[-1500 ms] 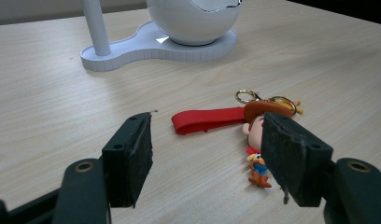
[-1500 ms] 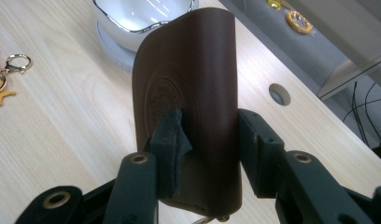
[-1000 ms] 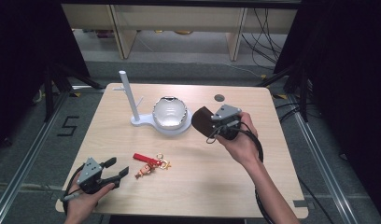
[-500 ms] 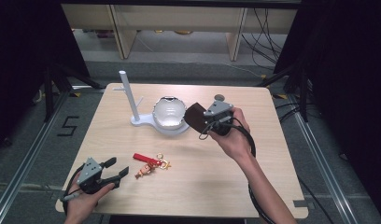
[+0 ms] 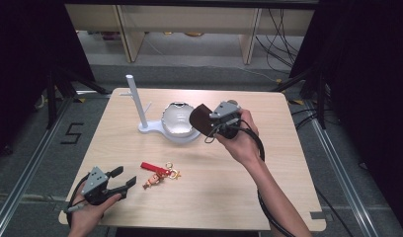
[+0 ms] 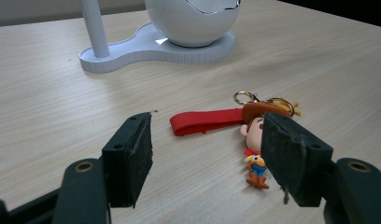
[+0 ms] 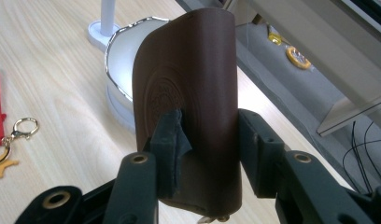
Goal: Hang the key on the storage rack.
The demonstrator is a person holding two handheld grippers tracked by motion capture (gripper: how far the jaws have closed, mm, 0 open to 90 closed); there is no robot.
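at the near left corner of the wooden table [image 5: 288,197], the left gripper [image 5: 121,180] rests low in the person's left hand [image 5: 88,215], its jaws spread wide with nothing between them, in the same spot as a second ago. just ahead of it lies a keychain [image 5: 160,174] with a red strap and a small cowboy figure, flat on the wood and untouched; in the left gripper view the keychain [image 6: 244,128] sits just beyond the open jaws. farther back, left of centre, stands a white holder [image 5: 155,129] made of a thin upright post and a round bowl with a shiny rim [image 5: 177,121]. to the right of the bowl, the right gripper [image 5: 209,122] pinches a dark brown leather pouch [image 5: 200,118], held upright and clear of the table. over the last second the right hand [image 5: 241,143] has carried the pouch leftward, from well right of the bowl to overlapping its right edge. the right gripper view shows both pads pressed against the pouch [image 7: 193,93], with the bowl directly behind it. this suggests the pouch is being delivered to the bowl, and release has not yet happened.
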